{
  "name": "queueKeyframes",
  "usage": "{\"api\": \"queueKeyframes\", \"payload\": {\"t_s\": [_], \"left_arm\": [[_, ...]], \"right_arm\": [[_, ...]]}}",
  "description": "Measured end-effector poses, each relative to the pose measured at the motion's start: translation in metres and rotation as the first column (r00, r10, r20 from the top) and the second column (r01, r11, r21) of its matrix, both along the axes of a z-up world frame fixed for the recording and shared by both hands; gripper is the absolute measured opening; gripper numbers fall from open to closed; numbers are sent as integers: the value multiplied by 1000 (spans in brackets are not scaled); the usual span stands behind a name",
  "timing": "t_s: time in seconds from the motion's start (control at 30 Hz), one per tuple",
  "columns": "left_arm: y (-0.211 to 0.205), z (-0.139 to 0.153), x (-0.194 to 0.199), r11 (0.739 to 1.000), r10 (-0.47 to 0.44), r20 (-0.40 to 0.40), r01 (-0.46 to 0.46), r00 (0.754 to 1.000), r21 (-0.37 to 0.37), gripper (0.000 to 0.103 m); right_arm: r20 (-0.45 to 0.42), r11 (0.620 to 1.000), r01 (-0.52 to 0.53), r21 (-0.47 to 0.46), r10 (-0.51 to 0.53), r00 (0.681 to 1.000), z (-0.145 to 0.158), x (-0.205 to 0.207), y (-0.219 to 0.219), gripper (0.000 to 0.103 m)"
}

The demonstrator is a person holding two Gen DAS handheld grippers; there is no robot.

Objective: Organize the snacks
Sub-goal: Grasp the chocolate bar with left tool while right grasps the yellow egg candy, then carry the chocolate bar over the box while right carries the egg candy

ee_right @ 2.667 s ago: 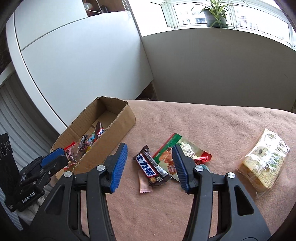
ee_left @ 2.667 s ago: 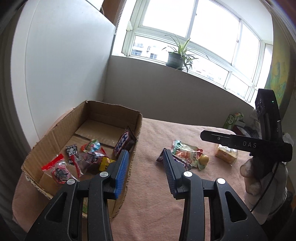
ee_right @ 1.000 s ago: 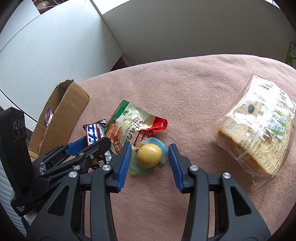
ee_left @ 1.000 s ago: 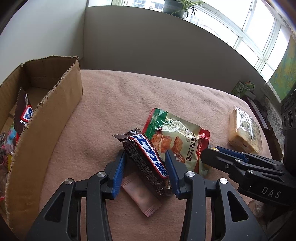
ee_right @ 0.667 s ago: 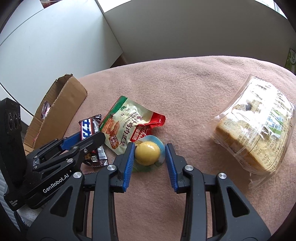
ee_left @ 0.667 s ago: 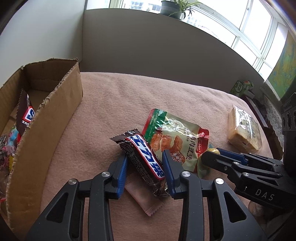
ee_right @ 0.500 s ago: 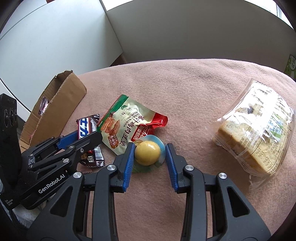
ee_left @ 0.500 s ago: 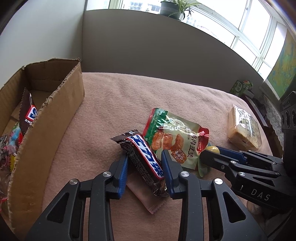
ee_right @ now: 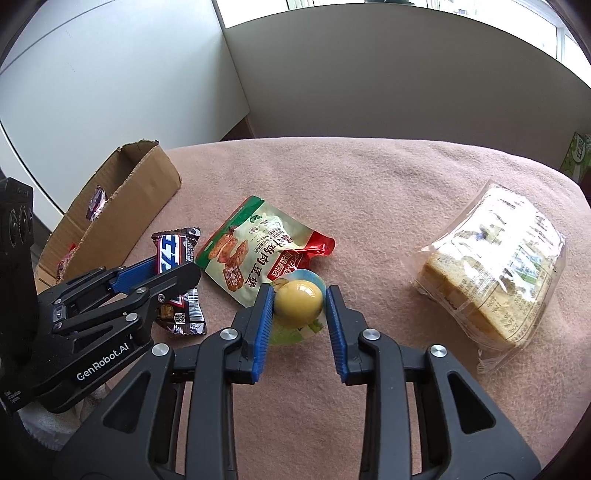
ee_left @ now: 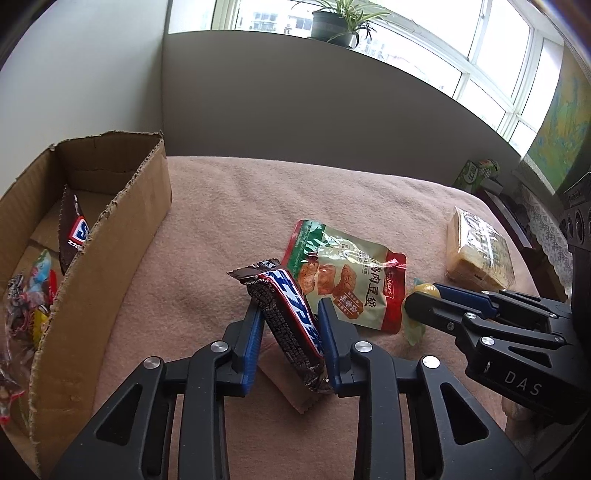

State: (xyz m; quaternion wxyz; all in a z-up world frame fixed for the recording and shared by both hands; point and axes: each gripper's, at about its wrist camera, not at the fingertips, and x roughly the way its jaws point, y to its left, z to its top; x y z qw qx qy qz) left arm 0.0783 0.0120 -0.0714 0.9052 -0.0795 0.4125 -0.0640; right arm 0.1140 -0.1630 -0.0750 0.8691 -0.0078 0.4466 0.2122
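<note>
My left gripper (ee_left: 290, 314) is shut on a brown chocolate bar (ee_left: 286, 314) with a blue and red label and tilts it up off the pink cloth; the bar also shows in the right wrist view (ee_right: 173, 258). My right gripper (ee_right: 299, 299) is shut on a yellow ball-shaped snack (ee_right: 297, 302) in a clear wrapper, resting on the cloth. A green and red snack pouch (ee_left: 343, 280) lies between the two. A cardboard box (ee_left: 110, 236) holding several snacks stands at the left.
A wrapped bread loaf (ee_right: 495, 273) lies at the right on the pink cloth (ee_left: 229, 206). A pink sachet (ee_left: 291, 395) lies under the left gripper. A grey wall and a window with a potted plant (ee_left: 332, 22) are behind.
Both grippers came down onto the snacks and closed. The left one now pinches the chocolate bar and has tilted it up. The right one has closed on the yellow snack.
</note>
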Motion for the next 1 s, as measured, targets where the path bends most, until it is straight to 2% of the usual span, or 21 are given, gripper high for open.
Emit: {"api": "queueKeyframes", "payload": {"t_s": [0.3, 0.4, 0.53, 0.67, 0.77, 1.0], "left_arm": [[7, 9, -8, 1000, -5, 26, 6, 1000, -22, 24], [8, 8, -8, 999, -5, 22, 6, 1000, -52, 23], [6, 10, -10, 1000, -5, 38, 6, 999, -30, 22], [6, 6, -9, 998, -10, 15, 11, 1000, -59, 22], [6, 16, -15, 999, -5, 50, 8, 999, -48, 21], [24, 43, -33, 997, 26, 129, -16, 991, -78, 21]], "right_arm": [[-15, 998, 9, 68, -8, 1000, 8, -3, -14, 29], [3, 997, 17, 71, -17, 1000, 13, -6, -17, 29], [29, 997, 20, 77, -22, 999, 21, -10, -16, 29], [26, 995, 24, 93, -27, 999, 23, -11, -18, 29], [42, 995, 25, 97, -30, 999, 28, -14, -18, 29], [88, 991, 8, 134, -20, 996, 49, -23, -10, 29]]}}
